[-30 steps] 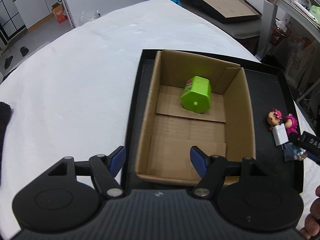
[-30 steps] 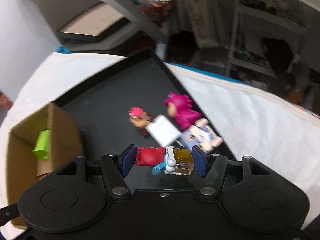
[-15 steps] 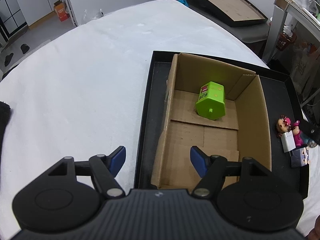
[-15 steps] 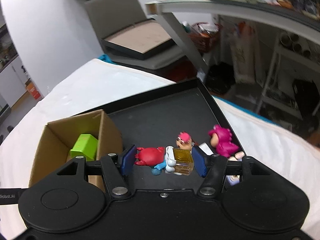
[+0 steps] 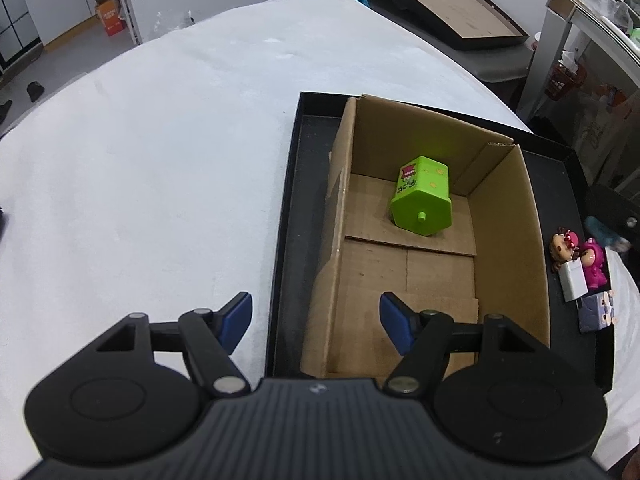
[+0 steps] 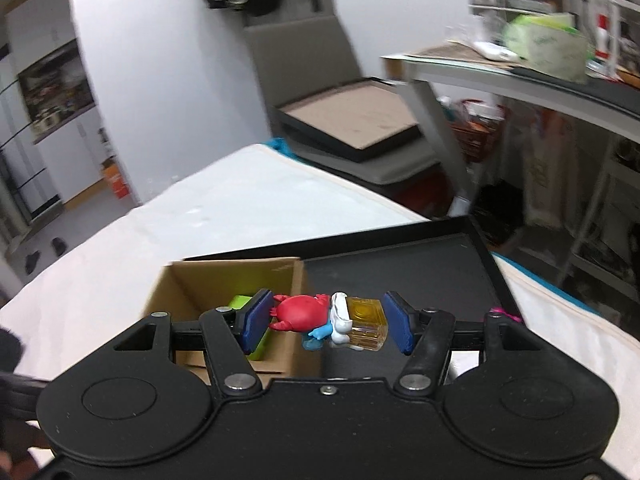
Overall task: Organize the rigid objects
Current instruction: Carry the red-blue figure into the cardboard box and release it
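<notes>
One small red-and-yellow toy figure (image 6: 328, 317) is clamped in the right gripper (image 6: 327, 322), beside the open brown cardboard box (image 5: 505, 240). It should be carried over the box wall and released low, clear of the green plastic block (image 5: 422, 201). The left gripper (image 5: 316, 322) is held apart, empty, over the box's near wall.

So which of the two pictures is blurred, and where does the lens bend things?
Right wrist view: the room behind is smeared, while the red toy figure stays sharp. Left wrist view: sharp, but the white cloth-covered table curves like a dome.
</notes>
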Action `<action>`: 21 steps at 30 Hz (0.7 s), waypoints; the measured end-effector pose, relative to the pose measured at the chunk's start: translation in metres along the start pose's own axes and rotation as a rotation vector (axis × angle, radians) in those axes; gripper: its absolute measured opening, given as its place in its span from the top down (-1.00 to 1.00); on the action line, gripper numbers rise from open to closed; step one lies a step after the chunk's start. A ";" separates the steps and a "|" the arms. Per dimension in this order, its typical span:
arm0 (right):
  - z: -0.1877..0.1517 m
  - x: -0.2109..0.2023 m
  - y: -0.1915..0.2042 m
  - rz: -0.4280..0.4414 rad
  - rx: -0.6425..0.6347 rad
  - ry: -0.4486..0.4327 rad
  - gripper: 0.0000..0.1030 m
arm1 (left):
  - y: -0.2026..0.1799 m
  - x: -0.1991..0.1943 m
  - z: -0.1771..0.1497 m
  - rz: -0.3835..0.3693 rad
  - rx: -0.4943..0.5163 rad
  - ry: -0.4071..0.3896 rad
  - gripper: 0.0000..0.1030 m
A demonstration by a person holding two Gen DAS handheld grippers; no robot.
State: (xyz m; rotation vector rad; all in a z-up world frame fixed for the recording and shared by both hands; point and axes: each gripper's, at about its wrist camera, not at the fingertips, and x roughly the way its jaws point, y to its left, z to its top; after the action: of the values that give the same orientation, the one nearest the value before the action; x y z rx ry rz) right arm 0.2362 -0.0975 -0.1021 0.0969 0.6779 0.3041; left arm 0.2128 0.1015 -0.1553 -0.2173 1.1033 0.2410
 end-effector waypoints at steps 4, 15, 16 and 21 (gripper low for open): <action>-0.001 0.007 0.019 0.063 -0.058 0.024 -0.15 | 0.005 0.005 -0.001 -0.035 -0.010 0.010 -0.20; -0.005 0.028 0.053 0.134 -0.118 0.102 -0.15 | 0.014 0.013 -0.007 -0.137 -0.049 0.088 0.71; -0.005 0.029 0.056 0.136 -0.121 0.106 -0.15 | 0.013 0.013 -0.007 -0.141 -0.046 0.091 0.71; -0.009 0.033 0.065 0.132 -0.132 0.134 -0.16 | 0.015 0.015 -0.008 -0.159 -0.057 0.099 0.71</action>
State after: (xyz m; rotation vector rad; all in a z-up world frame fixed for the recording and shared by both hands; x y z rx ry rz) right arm 0.2390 -0.0258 -0.1174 -0.0049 0.7836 0.4844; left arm 0.2081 0.1150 -0.1726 -0.3695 1.1714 0.1213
